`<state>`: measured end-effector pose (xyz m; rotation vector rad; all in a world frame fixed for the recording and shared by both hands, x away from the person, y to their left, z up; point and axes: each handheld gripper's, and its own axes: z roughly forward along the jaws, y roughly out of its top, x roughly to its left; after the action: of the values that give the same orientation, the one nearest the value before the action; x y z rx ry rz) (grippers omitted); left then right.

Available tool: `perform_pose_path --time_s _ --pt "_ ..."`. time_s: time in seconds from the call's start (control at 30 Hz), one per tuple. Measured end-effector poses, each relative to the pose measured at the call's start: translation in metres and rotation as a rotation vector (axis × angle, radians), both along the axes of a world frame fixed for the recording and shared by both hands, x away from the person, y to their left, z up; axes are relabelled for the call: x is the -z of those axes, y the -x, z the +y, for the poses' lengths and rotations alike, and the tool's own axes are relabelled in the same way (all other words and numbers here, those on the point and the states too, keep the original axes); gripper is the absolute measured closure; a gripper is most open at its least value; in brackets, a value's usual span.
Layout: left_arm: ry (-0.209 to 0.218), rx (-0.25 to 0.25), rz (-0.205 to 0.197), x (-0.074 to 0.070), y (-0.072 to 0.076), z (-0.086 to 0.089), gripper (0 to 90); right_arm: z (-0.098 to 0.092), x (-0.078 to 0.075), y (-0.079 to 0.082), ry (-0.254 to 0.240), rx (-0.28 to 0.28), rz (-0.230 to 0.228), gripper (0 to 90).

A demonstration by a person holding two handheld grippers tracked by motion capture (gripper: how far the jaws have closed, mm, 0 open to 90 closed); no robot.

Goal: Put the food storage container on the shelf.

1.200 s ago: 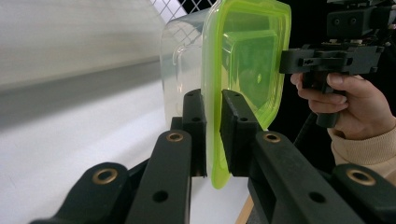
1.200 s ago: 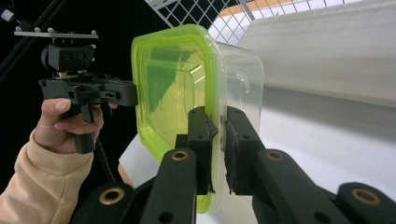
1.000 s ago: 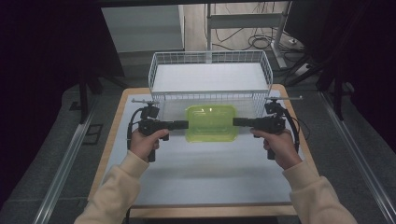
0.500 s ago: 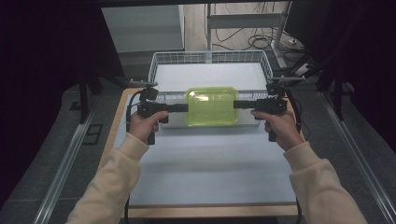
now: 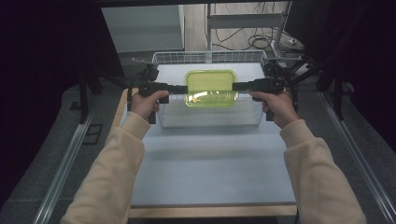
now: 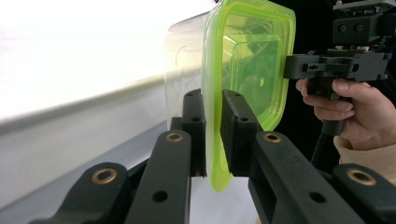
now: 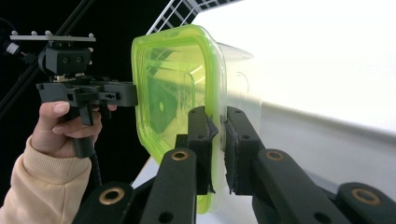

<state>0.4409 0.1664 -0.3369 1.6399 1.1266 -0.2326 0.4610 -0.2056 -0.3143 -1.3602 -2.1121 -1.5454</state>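
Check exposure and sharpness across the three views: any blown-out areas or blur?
High view: dim overall, dark surroundings, a small glare on the green container, edges sharp. Left gripper view: the bright white surface is overexposed and detail is lost; the left gripper stays crisp. Right gripper view: the upper right is blown out likewise, while the right gripper is in focus.

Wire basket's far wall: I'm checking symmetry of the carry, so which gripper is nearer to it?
Neither clearly. The left gripper and right gripper clamp opposite edges of the green-lidded container over the wire basket, about level.
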Motion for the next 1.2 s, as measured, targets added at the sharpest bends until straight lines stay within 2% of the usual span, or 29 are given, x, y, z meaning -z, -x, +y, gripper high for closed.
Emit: perform_pose_path --time_s 0.23,0.37,0.53,0.77,0.93,1.03,1.07,1.1,1.13,1.2 --pt "0.032 -0.007 0.018 -0.001 -0.021 0.001 80.9 0.0 -0.004 -0.024 -0.007 0.018 0.012 82.3" --pt "0.034 -0.018 0.029 -0.002 -0.031 0.004 80.9 0.004 -0.006 -0.035 -0.008 0.024 0.015 82.2" --pt "0.075 -0.018 0.048 -0.004 -0.045 0.007 81.0 0.004 -0.005 -0.05 -0.035 0.038 0.038 82.1" --pt "0.056 -0.039 0.06 -0.007 -0.06 0.005 80.7 0.007 -0.005 -0.065 -0.024 0.059 0.043 80.4" --pt "0.044 -0.082 0.062 -0.005 -0.068 0.001 77.7 0.014 -0.004 -0.072 0.021 0.091 0.024 76.5" --pt "0.04 -0.104 0.057 -0.003 -0.07 0.0 76.2 0.016 -0.002 -0.074 0.018 0.107 0.022 74.7" --pt "0.031 -0.108 0.053 -0.003 -0.07 -0.001 73.5 0.017 -0.001 -0.074 0.032 0.112 0.016 69.6" --pt "0.0 -0.126 0.044 -0.003 -0.07 -0.002 70.4 0.018 -0.001 -0.074 0.043 0.116 0.01 66.8" --pt "-0.016 -0.141 0.031 -0.003 -0.07 -0.002 62.3 0.019 -0.001 -0.073 0.064 0.125 -0.009 63.7" --pt "-0.003 -0.172 0.009 -0.004 -0.068 0.0 52.9 0.018 -0.001 -0.072 0.074 0.143 -0.028 57.8"
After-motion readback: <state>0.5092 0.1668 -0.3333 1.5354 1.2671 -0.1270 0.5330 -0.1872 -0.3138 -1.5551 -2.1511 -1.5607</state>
